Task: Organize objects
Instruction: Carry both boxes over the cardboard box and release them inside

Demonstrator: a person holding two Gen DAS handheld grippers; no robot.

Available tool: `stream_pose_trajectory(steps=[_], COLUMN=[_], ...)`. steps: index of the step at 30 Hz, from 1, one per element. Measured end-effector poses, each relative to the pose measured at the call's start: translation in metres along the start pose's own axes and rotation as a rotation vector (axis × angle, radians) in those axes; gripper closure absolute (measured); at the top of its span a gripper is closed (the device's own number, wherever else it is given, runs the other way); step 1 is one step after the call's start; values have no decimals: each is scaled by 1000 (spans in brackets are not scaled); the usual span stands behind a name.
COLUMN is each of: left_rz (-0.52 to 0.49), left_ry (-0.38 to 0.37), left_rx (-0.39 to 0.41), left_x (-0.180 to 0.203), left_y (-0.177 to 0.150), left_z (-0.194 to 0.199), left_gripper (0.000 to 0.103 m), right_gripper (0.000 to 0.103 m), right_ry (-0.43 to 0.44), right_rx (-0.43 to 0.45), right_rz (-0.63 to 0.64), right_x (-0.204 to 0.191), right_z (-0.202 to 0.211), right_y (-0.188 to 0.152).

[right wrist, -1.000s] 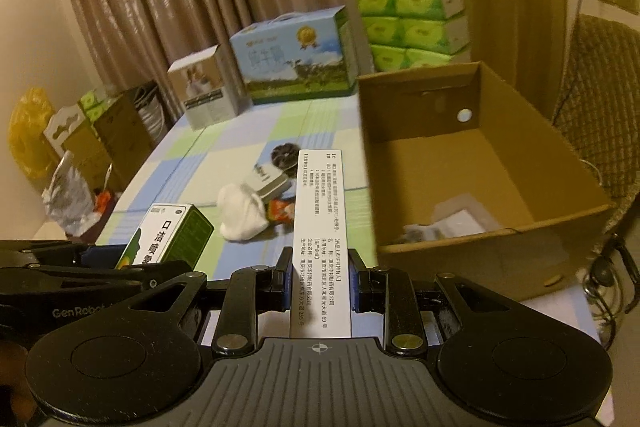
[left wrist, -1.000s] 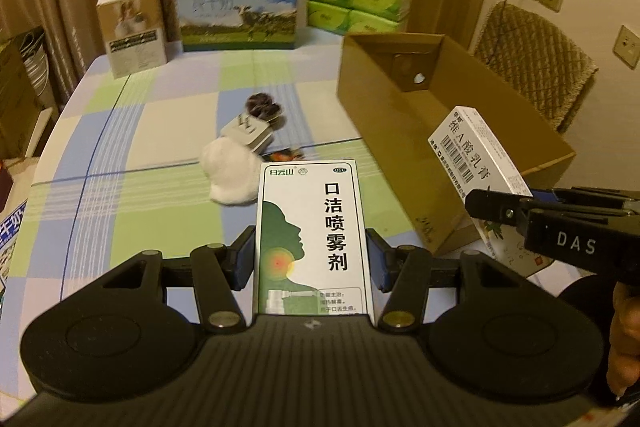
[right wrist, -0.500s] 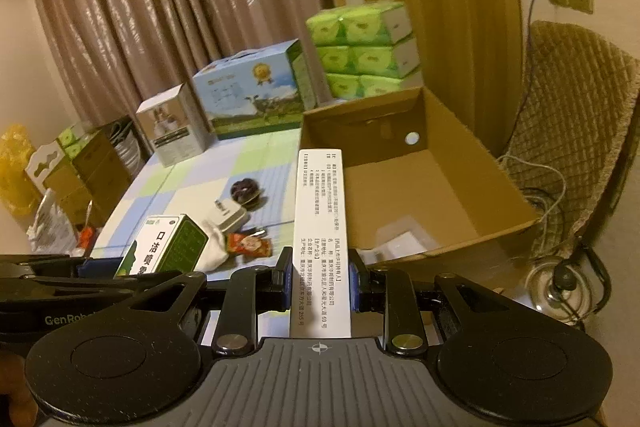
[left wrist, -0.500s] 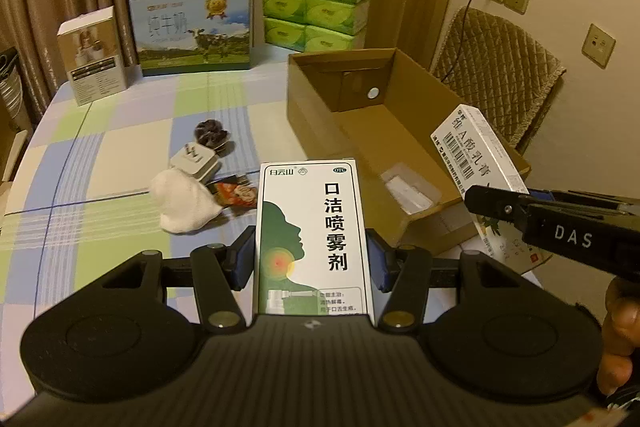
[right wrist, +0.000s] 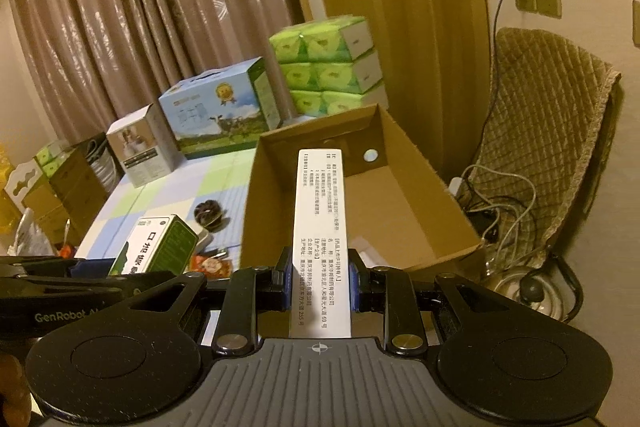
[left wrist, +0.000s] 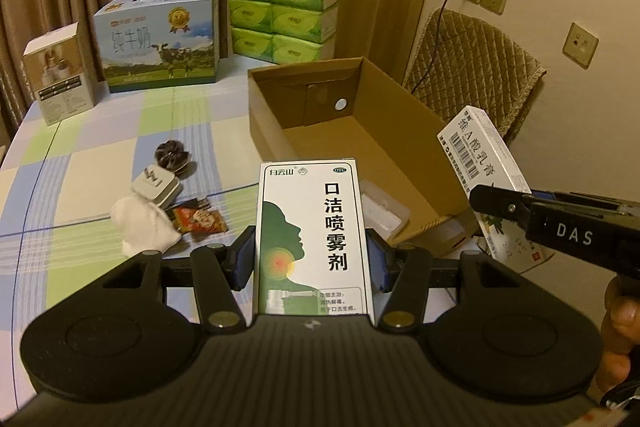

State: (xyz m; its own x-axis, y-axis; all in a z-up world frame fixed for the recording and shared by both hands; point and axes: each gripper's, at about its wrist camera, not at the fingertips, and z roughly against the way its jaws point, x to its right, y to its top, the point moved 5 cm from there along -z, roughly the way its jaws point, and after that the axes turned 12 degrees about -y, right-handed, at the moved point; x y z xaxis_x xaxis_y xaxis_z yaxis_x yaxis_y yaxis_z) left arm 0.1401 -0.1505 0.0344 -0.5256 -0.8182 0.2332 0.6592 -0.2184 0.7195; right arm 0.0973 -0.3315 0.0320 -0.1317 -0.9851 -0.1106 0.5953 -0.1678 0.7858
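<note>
My left gripper (left wrist: 311, 261) is shut on a green-and-white spray box (left wrist: 312, 235), held upright above the table's near edge. My right gripper (right wrist: 319, 279) is shut on a long white cream box (right wrist: 322, 227), which points toward the open cardboard box (right wrist: 436, 203). In the left wrist view the cream box (left wrist: 484, 163) hangs at the right, beyond the cardboard box's (left wrist: 272, 131) right wall. The right wrist view shows the spray box (right wrist: 156, 247) low at the left. A white packet (left wrist: 380, 211) lies inside the cardboard box.
On the checked tablecloth (left wrist: 92, 163) lie a white cloth (left wrist: 140, 223), a white charger (left wrist: 156, 185), a dark round thing (left wrist: 172, 155) and an orange snack packet (left wrist: 200, 221). A milk carton (left wrist: 160, 39), a small box (left wrist: 60, 71) and green tissue packs (left wrist: 284, 15) stand behind. A padded chair (left wrist: 468, 67) stands right.
Both grippers have moved right and a little up with their boxes. The cardboard box's inside has come into fuller view, and the loose things on the cloth have slid left.
</note>
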Motion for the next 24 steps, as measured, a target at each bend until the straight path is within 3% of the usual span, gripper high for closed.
stream_pose_trajectory(steps=[11, 24], left_rz=[-32, -42], left_ry=[-38, -53], left_rx=[-2, -24], left_x=[20, 26], left_y=[30, 63], left_z=[-31, -80], left_gripper=[52, 52], right_gripper=[80, 80], right_ry=[-27, -37], right_rx=[15, -38], right_rz=[38, 41], right_x=[24, 50], right_z=[-24, -73], right_y=[31, 47])
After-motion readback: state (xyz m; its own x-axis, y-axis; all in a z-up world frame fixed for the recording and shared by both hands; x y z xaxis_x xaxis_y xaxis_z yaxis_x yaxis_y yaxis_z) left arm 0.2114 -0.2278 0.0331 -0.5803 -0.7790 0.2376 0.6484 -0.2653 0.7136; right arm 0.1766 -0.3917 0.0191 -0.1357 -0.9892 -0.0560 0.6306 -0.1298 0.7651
